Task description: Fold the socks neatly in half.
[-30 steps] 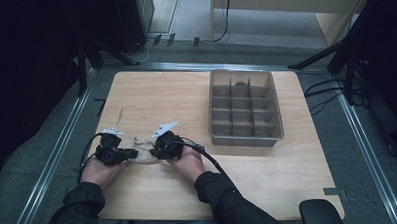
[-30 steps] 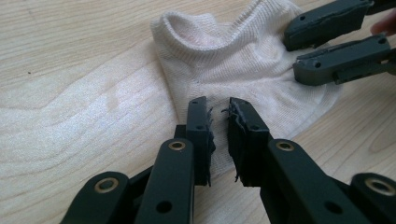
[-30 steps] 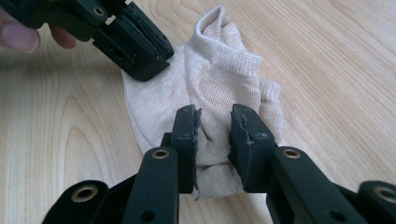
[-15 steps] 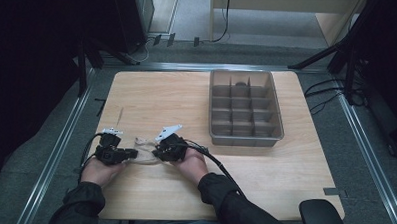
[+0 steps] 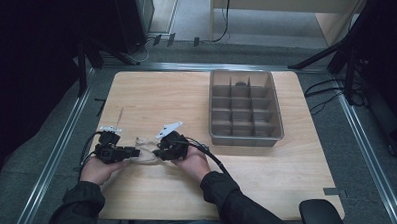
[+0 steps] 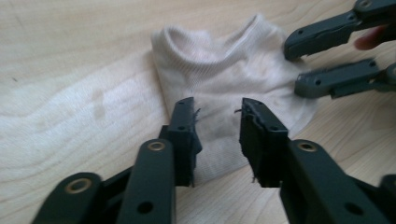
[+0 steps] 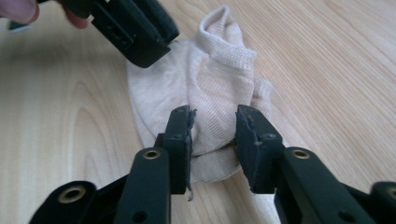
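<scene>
Wooden table (image 5: 162,100): sock (image 5: 144,149) (cream) lies between both parted tongs.

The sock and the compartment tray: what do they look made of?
The sock looks like cream knitted fabric, matte, with a ribbed cuff and soft folds. The compartment tray looks like grey moulded plastic, slightly see-through, with thin rigid dividers; the exact kind is unclear.

I have both forearms coming in from six o'clock, dark sleeves down to the wrists. My left gripper (image 5: 132,151) points toward three o'clock and my right gripper (image 5: 158,151) toward nine, tips nearly meeting. Each gripper's jaws stand parted with a clear gap. My left hand (image 5: 98,169) and right hand (image 5: 193,163) wrap the grips low over the surface (image 5: 152,98).
</scene>
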Available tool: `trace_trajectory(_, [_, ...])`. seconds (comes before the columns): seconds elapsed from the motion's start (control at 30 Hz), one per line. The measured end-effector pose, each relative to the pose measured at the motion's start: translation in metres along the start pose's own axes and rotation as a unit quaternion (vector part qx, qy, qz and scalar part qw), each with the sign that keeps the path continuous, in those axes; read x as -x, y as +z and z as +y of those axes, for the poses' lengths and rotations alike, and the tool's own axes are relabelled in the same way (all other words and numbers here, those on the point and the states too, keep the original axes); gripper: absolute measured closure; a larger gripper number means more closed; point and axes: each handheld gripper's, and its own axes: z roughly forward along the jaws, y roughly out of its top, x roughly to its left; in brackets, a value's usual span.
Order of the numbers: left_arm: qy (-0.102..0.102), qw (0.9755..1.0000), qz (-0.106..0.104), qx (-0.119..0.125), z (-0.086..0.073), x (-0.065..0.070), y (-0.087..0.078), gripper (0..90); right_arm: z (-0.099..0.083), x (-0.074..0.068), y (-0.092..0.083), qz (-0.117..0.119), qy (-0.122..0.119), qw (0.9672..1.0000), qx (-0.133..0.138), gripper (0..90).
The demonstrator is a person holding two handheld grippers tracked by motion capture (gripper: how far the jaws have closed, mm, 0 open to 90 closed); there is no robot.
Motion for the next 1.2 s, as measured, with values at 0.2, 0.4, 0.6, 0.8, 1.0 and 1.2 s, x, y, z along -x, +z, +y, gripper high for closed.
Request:
trace_trajectory(0.2, [-0.004,0.9997,0.010,0.020,0.003,0.000,-0.012,56.8,0.005,0.004,-0.005,0.027,-0.015,0.9995,0.009,40.0])
trace_trajectory(0.4, [-0.003,0.9996,0.008,0.025,0.003,0.000,-0.016,53.8,0.007,0.007,-0.005,0.051,-0.008,0.9987,-0.003,20.7])
trace_trajectory(0.6, [-0.001,0.9996,0.008,0.026,0.004,0.000,-0.017,52.7,0.008,0.005,0.002,0.043,-0.051,0.9974,-0.028,12.9])
trace_trajectory(0.8, [-0.003,0.9996,0.008,0.027,0.004,-0.001,-0.018,52.7,0.012,0.005,0.007,0.043,-0.063,0.9968,-0.024,9.8])
trace_trajectory(1.0, [-0.007,0.9997,0.008,0.024,0.004,-0.003,-0.020,52.7,0.016,0.004,0.014,0.057,-0.078,0.9946,-0.038,7.3])
trace_trajectory(1.2, [-0.014,0.9996,0.007,0.025,0.004,-0.005,-0.023,53.0,0.024,0.004,0.025,0.060,-0.091,0.9930,-0.046,1.8])
